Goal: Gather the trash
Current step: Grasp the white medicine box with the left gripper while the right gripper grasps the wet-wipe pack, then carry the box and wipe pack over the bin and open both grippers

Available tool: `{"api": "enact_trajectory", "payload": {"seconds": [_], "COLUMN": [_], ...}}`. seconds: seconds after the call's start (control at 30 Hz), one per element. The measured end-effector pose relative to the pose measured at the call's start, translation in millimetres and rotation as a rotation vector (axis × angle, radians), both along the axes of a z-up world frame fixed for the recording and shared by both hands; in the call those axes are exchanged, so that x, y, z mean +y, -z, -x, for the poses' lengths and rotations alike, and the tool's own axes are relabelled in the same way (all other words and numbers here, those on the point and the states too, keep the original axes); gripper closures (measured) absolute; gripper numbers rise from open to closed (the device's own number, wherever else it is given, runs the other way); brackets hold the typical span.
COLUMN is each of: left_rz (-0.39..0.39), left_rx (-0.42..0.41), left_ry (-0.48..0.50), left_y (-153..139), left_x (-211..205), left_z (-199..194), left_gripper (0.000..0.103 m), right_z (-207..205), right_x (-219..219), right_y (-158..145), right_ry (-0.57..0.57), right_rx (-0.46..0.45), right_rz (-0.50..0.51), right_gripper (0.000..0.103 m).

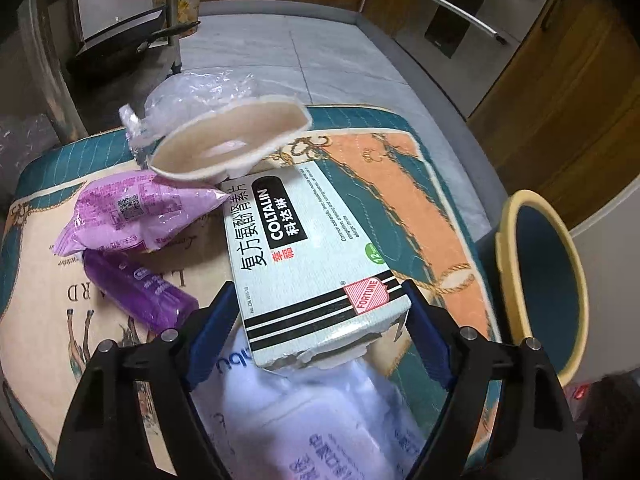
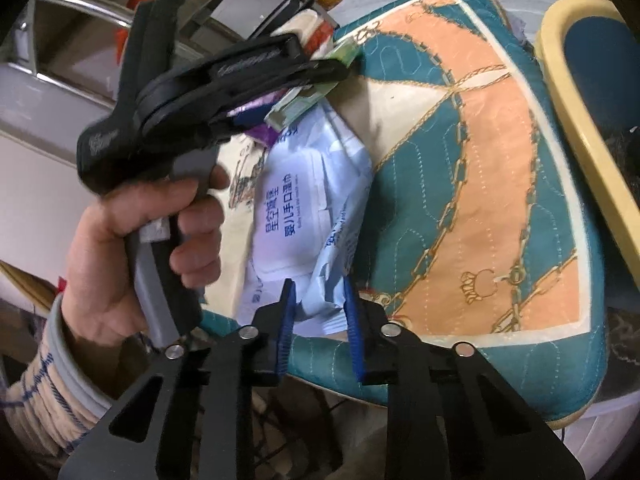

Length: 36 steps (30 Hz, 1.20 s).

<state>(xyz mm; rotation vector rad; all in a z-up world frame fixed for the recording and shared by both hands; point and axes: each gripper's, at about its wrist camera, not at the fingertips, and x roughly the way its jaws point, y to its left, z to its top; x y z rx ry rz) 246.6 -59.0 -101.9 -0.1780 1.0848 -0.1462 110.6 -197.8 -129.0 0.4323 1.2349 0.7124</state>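
A white medicine box (image 1: 320, 256) lies tilted on a pale blue wet wipes pack (image 1: 312, 420) on a patterned cushion (image 1: 400, 184). My left gripper (image 1: 320, 320) is open, its blue pads close beside the two sides of the box's torn near end. In the right wrist view my right gripper (image 2: 320, 316) is shut on the crumpled near end of the wet wipes pack (image 2: 296, 208). A hand (image 2: 132, 240) holds the left gripper's handle over the pile. A purple snack wrapper (image 1: 132, 212), a purple bottle (image 1: 140, 292), a squashed paper cup (image 1: 232, 140) and clear plastic (image 1: 192, 92) lie beyond.
A blue bin with a yellow rim (image 1: 516, 264) stands right of the cushion, and shows in the right wrist view as the bin rim (image 2: 580, 80). Metal chair legs (image 1: 172, 20) and a black pan (image 1: 120, 48) sit behind. Wooden cabinets (image 1: 560, 120) line the right.
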Motion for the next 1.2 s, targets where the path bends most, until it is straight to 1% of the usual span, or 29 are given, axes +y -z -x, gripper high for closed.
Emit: {"api": "enact_trajectory", "payload": {"seconds": [0.1, 0.17, 0.3, 0.5, 0.63, 0.77, 0.93, 1.07, 1.2], "left_rz": [0.033, 0.056, 0.089, 0.147, 0.163, 0.178, 0.198, 0.186, 0.192], "left_rx": [-0.012, -0.024, -0.041, -0.056, -0.075, -0.087, -0.115, -0.17, -0.235], "left_ry": [0.012, 0.024, 0.04, 0.066, 0.09, 0.111, 0.13, 0.156, 0.197], "left_y": [-8.6, -15.6, -26.8, -39.2, -46.9, -51.5, -58.6, -68.1, -76.5], "left_x": [-0.1, -0.8, -2.5, -4.3, -6.8, -9.6, -11.3, -16.1, -22.1], "left_z": [11.4, 18.6, 31.1, 46.2, 55.4, 64.0, 71.6, 79.0, 82.5], "left_gripper": [0.024, 0.024, 0.024, 0.024, 0.024, 0.024, 0.024, 0.024, 0.024], "right_z": [0.7, 3.4, 10.9, 16.9, 20.8, 24.7, 27.9, 29.8, 32.0], "right_x": [-11.8, -22.3, -38.3, -60.2, -70.3, -72.2, -79.7, -89.9, -103.0], "right_y": [-9.5, -15.2, -34.9, -53.3, -67.2, -78.1, -87.2, -91.9, -95.7], "right_ry": [0.045, 0.08, 0.142, 0.223, 0.262, 0.287, 0.332, 0.378, 0.432], "right_rx": [-0.026, -0.049, -0.113, -0.195, -0.248, -0.301, -0.343, -0.369, -0.386], "right_rz": [-0.013, -0.013, -0.004, 0.005, 0.017, 0.055, 0.075, 0.082, 0.082], "right_gripper": [0.086, 0.088, 0.089, 0.09, 0.09, 0.09, 0.09, 0.09, 0.09]}}
